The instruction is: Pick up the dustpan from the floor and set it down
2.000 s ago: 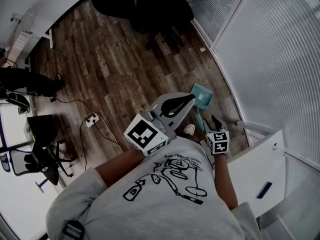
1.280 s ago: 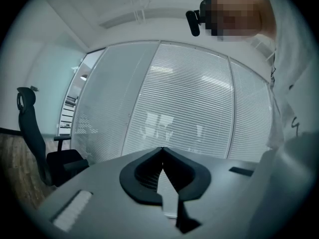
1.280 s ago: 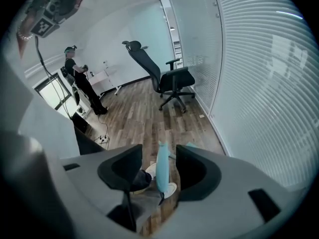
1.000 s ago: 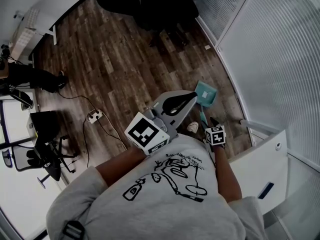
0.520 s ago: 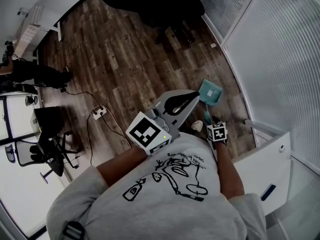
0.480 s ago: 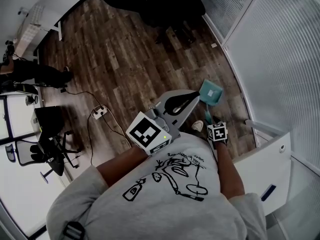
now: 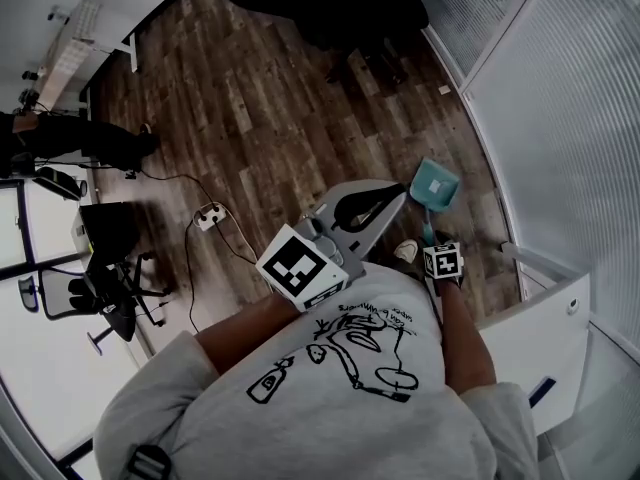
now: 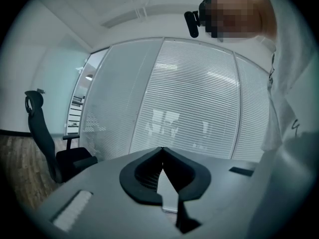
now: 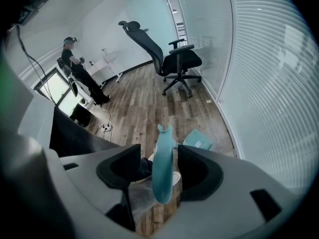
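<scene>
A teal dustpan point(image 7: 436, 183) lies on the wood floor beside the glass wall, its handle point(image 7: 429, 230) running back toward me. My right gripper point(image 7: 433, 241) points steeply down over that handle. In the right gripper view the handle point(image 9: 163, 169) stands between the jaws of the right gripper point(image 9: 159, 151), with a gap on its left side, and the pan point(image 9: 198, 139) lies beyond. These jaws have just been opening and are open around the handle. My left gripper point(image 7: 385, 200) is held level at waist height. Its jaws point(image 8: 162, 151) are shut on nothing.
Black office chairs point(image 7: 365, 8) stand at the far end by the blind-covered glass wall point(image 7: 560, 98). A white cabinet point(image 7: 545, 318) is at my right, and a power strip point(image 7: 209, 214) with cables lies on the floor at left. My shoe point(image 7: 405, 252) is next to the handle. A person point(image 9: 82, 76) stands by a desk.
My right gripper has sunk lower along the dustpan handle. The dustpan has kept its place on the floor, and the left gripper has held still.
</scene>
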Demonstrator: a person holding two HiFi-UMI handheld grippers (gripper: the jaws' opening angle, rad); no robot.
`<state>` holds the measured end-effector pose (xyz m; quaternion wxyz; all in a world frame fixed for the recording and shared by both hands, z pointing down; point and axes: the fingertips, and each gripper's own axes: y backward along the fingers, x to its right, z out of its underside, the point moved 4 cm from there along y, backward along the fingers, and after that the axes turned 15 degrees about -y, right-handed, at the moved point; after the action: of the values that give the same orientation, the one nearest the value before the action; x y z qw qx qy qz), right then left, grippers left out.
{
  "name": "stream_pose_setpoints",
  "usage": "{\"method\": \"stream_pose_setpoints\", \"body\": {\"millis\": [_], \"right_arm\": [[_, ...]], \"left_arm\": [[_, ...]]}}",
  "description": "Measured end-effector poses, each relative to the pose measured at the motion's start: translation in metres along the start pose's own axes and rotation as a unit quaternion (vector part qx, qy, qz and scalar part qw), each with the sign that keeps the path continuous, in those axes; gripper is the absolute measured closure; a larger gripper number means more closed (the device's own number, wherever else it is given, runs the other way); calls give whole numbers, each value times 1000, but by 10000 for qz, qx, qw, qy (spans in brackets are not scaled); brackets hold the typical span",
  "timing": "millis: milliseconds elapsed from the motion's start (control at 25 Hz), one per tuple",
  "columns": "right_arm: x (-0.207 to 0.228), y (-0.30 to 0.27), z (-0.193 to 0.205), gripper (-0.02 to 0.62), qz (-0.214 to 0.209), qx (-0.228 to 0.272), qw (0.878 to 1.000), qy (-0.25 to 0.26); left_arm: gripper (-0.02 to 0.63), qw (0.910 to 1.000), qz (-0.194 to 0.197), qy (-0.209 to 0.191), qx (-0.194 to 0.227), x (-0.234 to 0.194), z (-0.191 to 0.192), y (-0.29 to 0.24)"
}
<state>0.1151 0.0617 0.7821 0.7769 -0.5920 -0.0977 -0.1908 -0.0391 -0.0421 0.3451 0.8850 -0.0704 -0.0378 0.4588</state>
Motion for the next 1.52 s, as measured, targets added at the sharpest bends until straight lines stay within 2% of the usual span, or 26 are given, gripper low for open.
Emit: {"method": "stream_pose_setpoints", "body": {"millis": [560, 680, 880, 1520], "right_arm": [[12, -21, 0, 400, 54, -130, 9996, -228], [11, -22, -1, 460, 5, -103, 9995, -301], [14, -23, -3, 479, -64, 29, 9986, -517], [11, -9, -3, 480, 113, 190, 9994, -247]], "left_arm": [[604, 9998, 32, 19, -176, -5, 10, -5], [604, 9998, 40, 16, -209, -6, 9, -5], [604, 9997, 54, 6, -232, -5, 11, -5], [604, 9999, 26, -25, -150, 0, 8, 6]]}}
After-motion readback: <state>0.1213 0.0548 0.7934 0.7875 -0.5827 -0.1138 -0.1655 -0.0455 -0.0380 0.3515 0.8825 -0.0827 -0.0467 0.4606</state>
